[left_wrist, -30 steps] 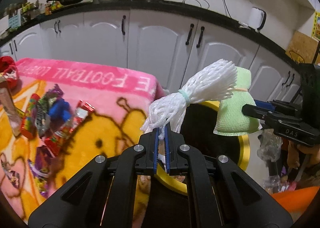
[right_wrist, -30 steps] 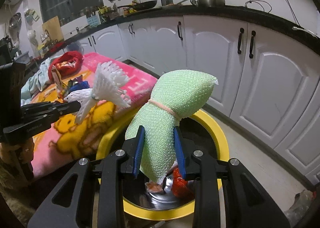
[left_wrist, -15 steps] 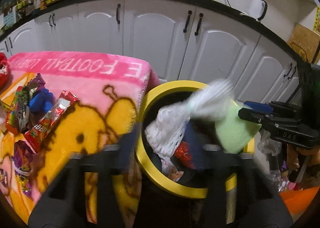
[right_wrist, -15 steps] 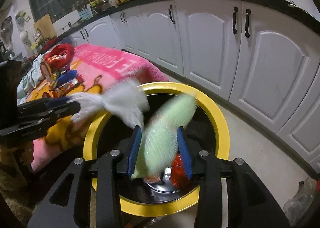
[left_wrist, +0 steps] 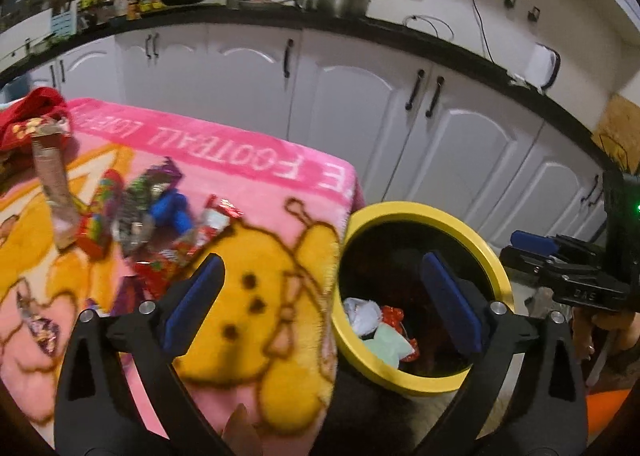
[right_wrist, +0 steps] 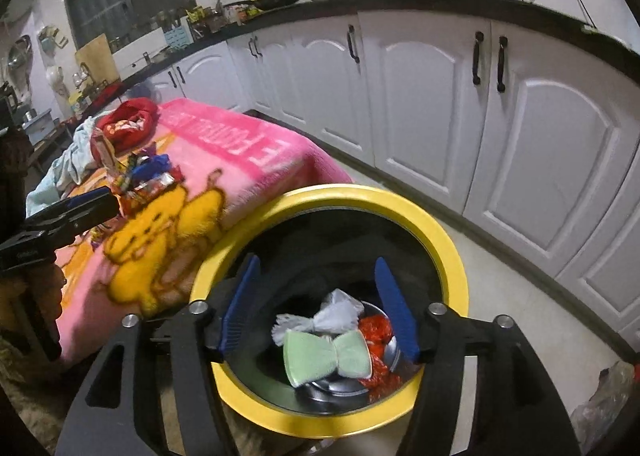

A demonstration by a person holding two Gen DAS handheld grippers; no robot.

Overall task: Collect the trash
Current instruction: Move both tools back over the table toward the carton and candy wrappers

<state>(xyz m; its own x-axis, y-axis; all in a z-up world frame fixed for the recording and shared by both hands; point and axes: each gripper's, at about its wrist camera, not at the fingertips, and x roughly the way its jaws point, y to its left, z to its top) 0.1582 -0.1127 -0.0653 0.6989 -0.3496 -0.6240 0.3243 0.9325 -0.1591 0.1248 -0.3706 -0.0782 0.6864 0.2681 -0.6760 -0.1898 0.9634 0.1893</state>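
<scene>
A yellow-rimmed trash bin [right_wrist: 452, 256] [left_wrist: 490, 256] stands beside the pink blanket [left_wrist: 256, 171]. Inside it lie a white foam net [right_wrist: 340, 314] [left_wrist: 362, 314], a green foam net [right_wrist: 326, 354] [left_wrist: 388, 342] and red wrappers [right_wrist: 376, 330]. My right gripper [right_wrist: 318, 302] hangs over the bin, its jaws opening with nothing between them. My left gripper [left_wrist: 322, 296] straddles the blanket's edge and the bin's rim, its jaws opening wide and empty. Several candy wrappers [left_wrist: 132, 215] lie in a heap on the blanket.
White kitchen cabinets [left_wrist: 352, 103] under a black counter run behind the bin. A red cloth bundle [right_wrist: 128, 119] and a pale cloth [right_wrist: 68, 163] sit at the blanket's far end. A clear plastic bag [right_wrist: 600, 408] lies on the floor at the right.
Both grippers let go: the white net and the green net dropped from the jaws into the bin. The left gripper's jaws swung wide apart and it shifted toward the blanket.
</scene>
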